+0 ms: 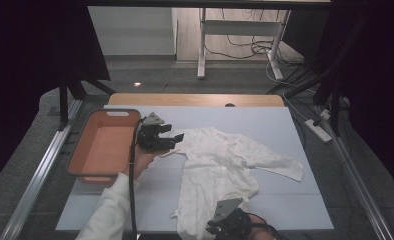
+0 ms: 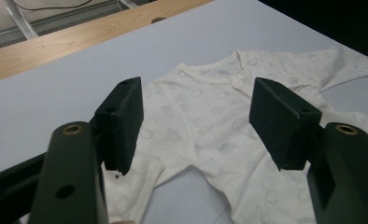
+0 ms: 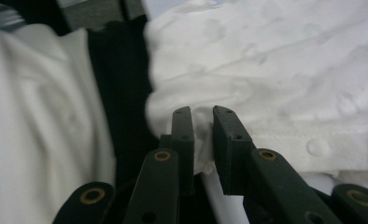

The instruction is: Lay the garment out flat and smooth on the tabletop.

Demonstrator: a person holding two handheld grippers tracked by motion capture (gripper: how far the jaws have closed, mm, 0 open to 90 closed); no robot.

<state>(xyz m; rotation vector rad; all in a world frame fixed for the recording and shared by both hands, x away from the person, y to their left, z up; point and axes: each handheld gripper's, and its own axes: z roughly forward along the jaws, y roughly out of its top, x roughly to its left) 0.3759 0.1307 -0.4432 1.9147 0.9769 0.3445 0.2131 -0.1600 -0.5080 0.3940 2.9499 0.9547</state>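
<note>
Beyond your table the room is dim, with grey floor, dark curtains on both sides and a white desk frame with loose cables at the far end. The table has a wooden top, mostly covered by a pale blue mat that reaches to the near edge.

On the left of the mat stands an orange bin with a grey rim. To its right, across the middle of the mat, lies a white baby garment printed with faint clouds. It is spread flat with its neck toward the far left, one sleeve stretched out to the right, and its lower end reaching the near edge.

Your left gripper sits just right of the bin, at the garment's far left sleeve. In the left gripper view its jaws stand wide apart with nothing between them, and the garment lies beyond and below them.

Your right gripper is at the near edge of the mat, at the garment's lower end. In the right gripper view its jaws are pinched on a fold of the white cloth near the hem.
</note>
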